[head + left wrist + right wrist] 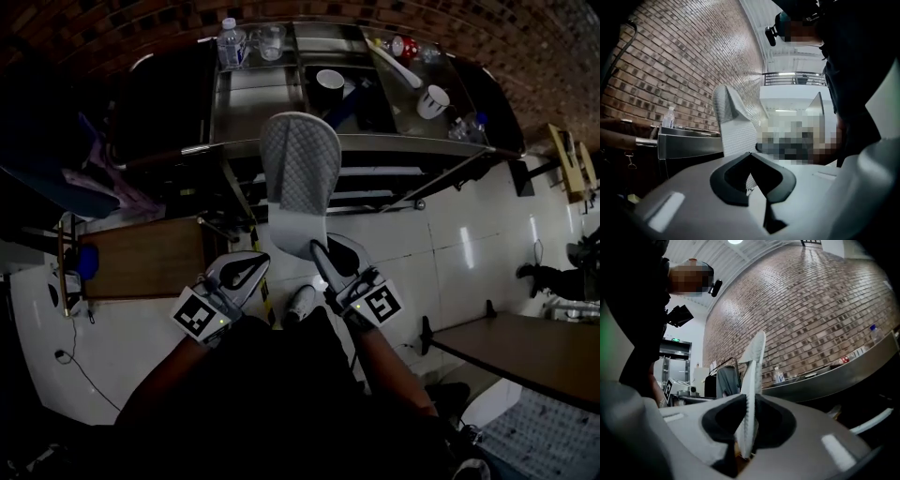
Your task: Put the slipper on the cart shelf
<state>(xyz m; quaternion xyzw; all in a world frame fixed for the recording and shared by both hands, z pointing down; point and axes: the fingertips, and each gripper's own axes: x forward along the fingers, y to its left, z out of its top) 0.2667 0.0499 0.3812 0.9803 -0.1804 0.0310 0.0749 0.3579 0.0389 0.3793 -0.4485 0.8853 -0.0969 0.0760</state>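
The left gripper (255, 262), just before the cart (375, 142), is closed on nothing. The slipper (300, 169) stands upright before the cart, its heel end pinched by the right gripper (321, 251), I think to reach a shelf. The cart's top holds a bottle (231, 42), a glass (271, 41), a black cup (329, 82) and a white mug (433, 99).

Nothing legible. Only black-white square patterns on marker cube (199, 316), no characters; label on water bottle (231, 42) too small to read.
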